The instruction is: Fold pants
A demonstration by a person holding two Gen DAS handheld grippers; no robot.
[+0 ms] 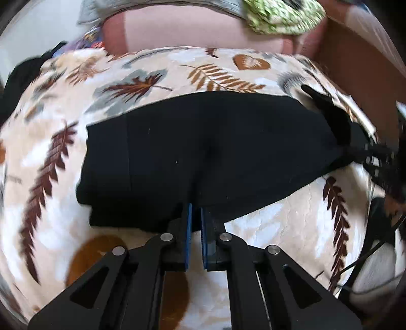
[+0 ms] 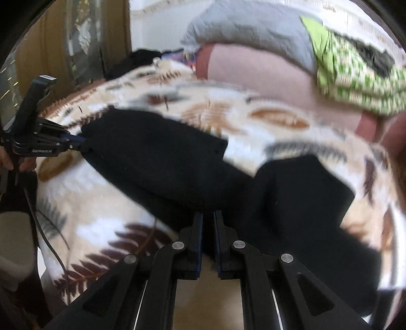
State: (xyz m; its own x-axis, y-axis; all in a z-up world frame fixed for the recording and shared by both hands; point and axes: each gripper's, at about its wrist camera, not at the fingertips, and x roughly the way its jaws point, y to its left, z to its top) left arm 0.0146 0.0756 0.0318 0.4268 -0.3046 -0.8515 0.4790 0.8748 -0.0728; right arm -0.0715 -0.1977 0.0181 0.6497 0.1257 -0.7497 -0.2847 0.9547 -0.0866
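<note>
Black pants point(image 1: 203, 152) lie across a leaf-patterned blanket point(image 1: 142, 76). My left gripper point(image 1: 195, 208) is shut on the near edge of the pants, the cloth pinched between its blue pads. In the right wrist view the pants point(image 2: 177, 165) stretch from the left gripper point(image 2: 81, 142) at the far left to my right gripper point(image 2: 208, 215), which is shut on the pants' near edge. The right gripper also shows at the right edge of the left wrist view point(image 1: 355, 149), holding the other end. Both views are motion-blurred.
A pink pillow point(image 1: 198, 28), a grey cloth point(image 2: 248, 25) and a green patterned cloth point(image 1: 281, 15) lie at the back of the bed. A brown board point(image 1: 360, 66) stands at the right. Black cables point(image 2: 43, 228) hang at the left.
</note>
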